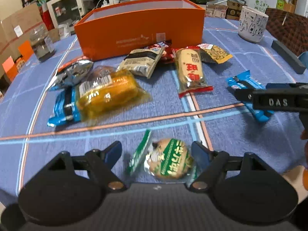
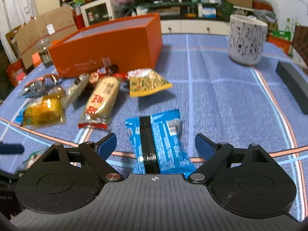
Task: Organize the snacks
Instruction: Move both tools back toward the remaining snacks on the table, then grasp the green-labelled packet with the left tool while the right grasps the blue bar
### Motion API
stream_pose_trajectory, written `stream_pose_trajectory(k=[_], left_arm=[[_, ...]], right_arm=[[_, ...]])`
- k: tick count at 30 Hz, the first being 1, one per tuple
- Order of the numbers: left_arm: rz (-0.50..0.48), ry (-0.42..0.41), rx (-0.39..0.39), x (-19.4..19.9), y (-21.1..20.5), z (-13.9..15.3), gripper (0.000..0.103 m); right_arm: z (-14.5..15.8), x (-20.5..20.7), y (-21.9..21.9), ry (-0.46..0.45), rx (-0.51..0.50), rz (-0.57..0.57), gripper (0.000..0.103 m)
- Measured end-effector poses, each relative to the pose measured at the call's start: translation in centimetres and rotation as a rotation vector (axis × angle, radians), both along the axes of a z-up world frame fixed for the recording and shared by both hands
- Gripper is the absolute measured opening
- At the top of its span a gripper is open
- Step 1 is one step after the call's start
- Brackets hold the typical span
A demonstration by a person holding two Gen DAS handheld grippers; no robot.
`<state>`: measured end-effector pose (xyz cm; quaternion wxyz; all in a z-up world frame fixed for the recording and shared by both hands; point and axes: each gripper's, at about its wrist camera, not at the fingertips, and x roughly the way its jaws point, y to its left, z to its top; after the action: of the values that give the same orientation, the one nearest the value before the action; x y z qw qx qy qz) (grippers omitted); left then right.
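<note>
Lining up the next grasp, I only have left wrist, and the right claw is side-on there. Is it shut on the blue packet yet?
Observer: No. The right claw is open. The blue packet lies between its fingers, with tablecloth showing on both sides.
Operator: Which way does the packet lie?
Observer: Roughly lengthwise along the fingers, near end hidden under the claw body. The printed back is up, with a black strip running along it.
</note>
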<state>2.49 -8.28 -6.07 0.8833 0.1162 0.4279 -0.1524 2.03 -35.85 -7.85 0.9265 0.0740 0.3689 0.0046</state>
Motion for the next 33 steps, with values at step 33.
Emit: stream_pose_trajectory(k=[33], left_arm=[[-0.066, -0.001, -0.073, -1.1, 4.2, 0.7, 0.083]], right_arm=[[-1.2, -0.1, 1.1, -0.008, -0.064, 0.053, 0.088]])
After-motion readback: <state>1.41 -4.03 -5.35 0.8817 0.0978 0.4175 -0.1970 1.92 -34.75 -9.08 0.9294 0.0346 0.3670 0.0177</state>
